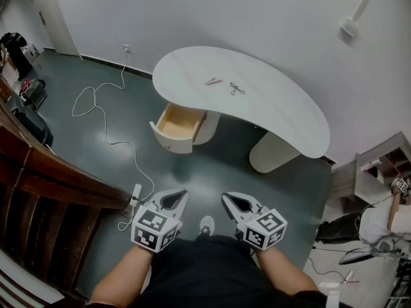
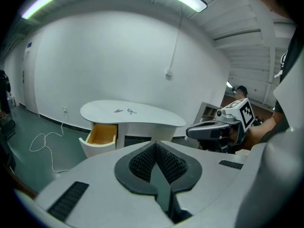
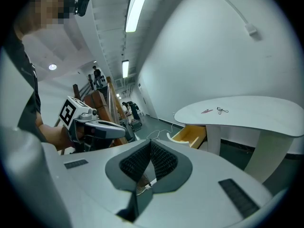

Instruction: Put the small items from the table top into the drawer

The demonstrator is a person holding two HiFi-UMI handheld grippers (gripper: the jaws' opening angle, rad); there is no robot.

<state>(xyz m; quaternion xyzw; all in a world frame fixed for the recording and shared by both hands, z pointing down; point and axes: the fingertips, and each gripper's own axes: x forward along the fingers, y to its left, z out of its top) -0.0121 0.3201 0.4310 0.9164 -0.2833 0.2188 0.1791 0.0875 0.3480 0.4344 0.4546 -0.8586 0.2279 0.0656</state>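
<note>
Both grippers are held low in front of the person, well apart from the work area. The left gripper (image 1: pixel 174 199) has its jaws pressed together with nothing between them, and the right gripper (image 1: pixel 232 204) is likewise closed and empty. The task items, a small pink-red stick-shaped item (image 1: pixel 213 81) and a small dark wire-like metal item (image 1: pixel 237 89), lie near each other on the white kidney-shaped table top (image 1: pixel 282 114), toward its far side. The curved white drawer with a light wooden interior (image 1: pixel 176 124) stands pulled out under the table's left end and appears empty. No transfer has started; the approach is judged to be the step in hand. The main risk is that both items are thin and lie flat, so jaws that close too high are likely to slide over them or flick them off the smooth top. The jaws must also be opened before contact. A second risk is a release short of the drawer, since the opening sits below and in front of the table edge. A loose white cable (image 1: pixel 96 108) and a white power strip (image 1: pixel 136 194) lie on the dark green floor left of the direct path and could catch a foot. A dark wooden railing (image 1: pixel 45 191) limits room on the left, and the table's white pedestal (image 1: pixel 273 151) stands to the right of the drawer.
</note>
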